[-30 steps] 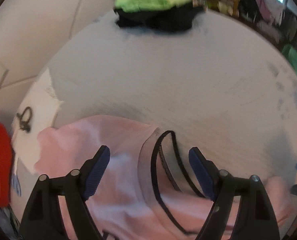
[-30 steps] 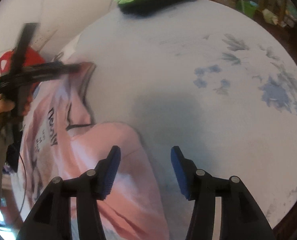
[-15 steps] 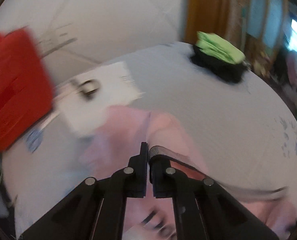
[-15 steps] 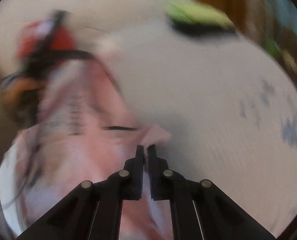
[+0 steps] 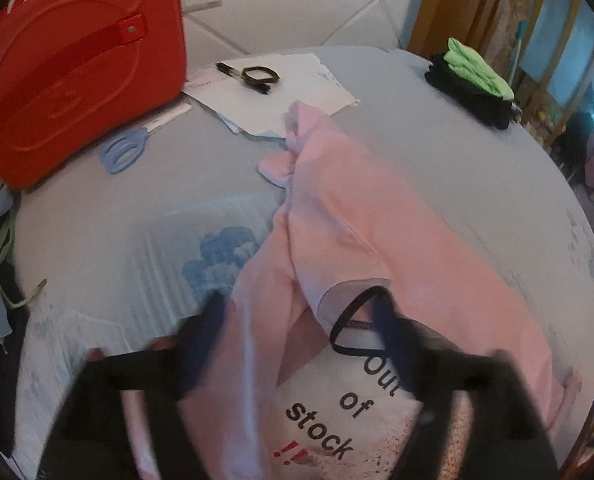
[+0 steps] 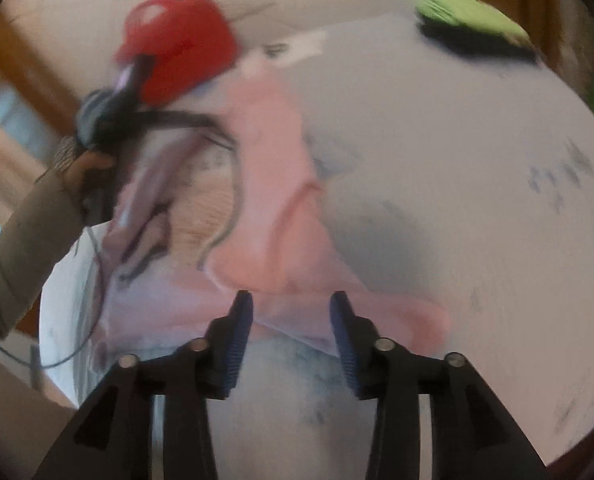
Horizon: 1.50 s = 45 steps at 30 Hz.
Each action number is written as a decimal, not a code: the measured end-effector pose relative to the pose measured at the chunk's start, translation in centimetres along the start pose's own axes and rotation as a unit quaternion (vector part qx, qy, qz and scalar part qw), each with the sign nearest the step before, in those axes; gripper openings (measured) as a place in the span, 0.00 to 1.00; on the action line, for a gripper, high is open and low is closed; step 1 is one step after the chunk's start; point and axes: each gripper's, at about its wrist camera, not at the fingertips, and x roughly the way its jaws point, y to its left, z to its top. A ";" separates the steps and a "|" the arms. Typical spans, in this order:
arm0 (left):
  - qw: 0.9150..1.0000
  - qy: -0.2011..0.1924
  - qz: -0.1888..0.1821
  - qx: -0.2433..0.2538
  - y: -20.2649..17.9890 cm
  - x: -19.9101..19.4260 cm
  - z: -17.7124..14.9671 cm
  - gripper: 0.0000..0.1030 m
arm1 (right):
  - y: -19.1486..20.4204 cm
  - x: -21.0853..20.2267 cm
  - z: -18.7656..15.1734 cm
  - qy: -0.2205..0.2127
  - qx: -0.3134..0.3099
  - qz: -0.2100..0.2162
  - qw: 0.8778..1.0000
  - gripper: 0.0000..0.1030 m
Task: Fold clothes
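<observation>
A pink shirt (image 5: 377,216) with a black-trimmed collar and the print "Out of stock" lies crumpled on the pale blue tablecloth (image 5: 477,152). My left gripper (image 5: 301,340) is open and motion-blurred, its fingers on either side of the collar. My right gripper (image 6: 291,320) is open just above the shirt's near edge (image 6: 281,248). The right wrist view is blurred and also shows the left gripper (image 6: 201,122) over the shirt's far side.
A red bag (image 5: 73,64) stands at the back left. White papers with a black clip (image 5: 257,76) and blue scissors (image 5: 123,150) lie beside it. A folded green and black pile (image 5: 473,80) sits at the far right. Dark clothes hang at the left edge.
Both grippers were open a second ago, shut on the pink shirt half a second ago, and are open again now. The shirt has been pulled and bunched toward me.
</observation>
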 end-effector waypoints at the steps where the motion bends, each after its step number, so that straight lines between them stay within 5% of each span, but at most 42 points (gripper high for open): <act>1: 1.000 0.003 0.000 0.003 -0.2 0.2 0.0 0.77 | 1.1 0.8 0.6 0.003 -0.020 0.004 1.000 0.40; 9: 0.998 0.017 0.008 0.057 -2.1 2.1 -0.3 0.77 | 6.6 5.8 0.7 0.036 -0.148 -0.018 0.988 0.40; 14: 0.992 0.023 0.042 0.114 -4.4 2.8 -0.1 0.19 | 7.2 8.8 0.8 0.054 -0.203 -0.069 0.975 0.39; 15: 0.991 0.022 0.044 0.121 -4.9 2.5 0.2 0.07 | 6.7 9.2 1.1 0.056 -0.194 -0.071 0.977 0.26; 16: 0.991 0.019 0.041 0.127 -5.2 2.1 0.6 0.06 | 6.2 9.5 1.3 0.057 -0.183 -0.071 0.979 0.15; 17: 0.990 0.011 0.034 0.133 -5.9 1.4 1.3 0.06 | 5.6 9.8 1.6 0.058 -0.172 -0.071 0.981 0.04; 20: 0.988 -0.018 0.002 0.150 -8.6 -1.0 4.3 0.06 | 2.2 5.6 3.7 -0.021 -0.075 -0.024 0.997 0.04; 23: 0.986 -0.038 -0.043 0.154 -12.1 -1.8 9.2 0.06 | -5.1 1.3 5.5 -0.104 0.079 0.001 0.991 0.04; 24: 0.986 -0.042 -0.054 0.150 -13.1 -1.5 10.9 0.07 | -8.2 0.7 5.7 -0.124 0.144 -0.005 0.982 0.04; 26: 0.989 -0.041 -0.051 0.130 -14.9 -0.4 13.7 0.35 | -14.6 0.6 4.8 -0.130 0.298 -0.043 0.945 0.10; 27: 0.990 -0.040 -0.051 0.125 -15.5 -0.2 14.4 0.66 | -16.8 0.7 4.2 -0.128 0.350 -0.060 0.926 0.15; 29: 0.990 -0.037 -0.056 0.121 -16.3 -0.1 14.9 0.74 | -20.3 0.5 2.7 -0.125 0.421 -0.079 0.895 0.20; 32: 0.989 -0.021 -0.047 0.139 -16.3 -0.8 13.3 0.74 | -20.3 -1.0 1.9 -0.127 0.392 -0.086 0.907 0.20; 35: 0.992 -0.009 0.002 0.129 -14.5 -1.1 11.6 0.75 | -19.0 -1.7 1.7 -0.100 0.331 -0.080 0.935 0.21; 39: 0.993 -0.004 0.072 0.090 -10.9 -1.0 11.0 0.83 | -17.5 -1.1 0.4 -0.056 0.285 -0.073 0.954 0.21; 45: 0.998 -0.001 0.059 0.019 -7.9 -6.6 4.8 0.83 | -15.1 -0.1 -0.2 -0.008 0.186 -0.032 0.982 0.21</act>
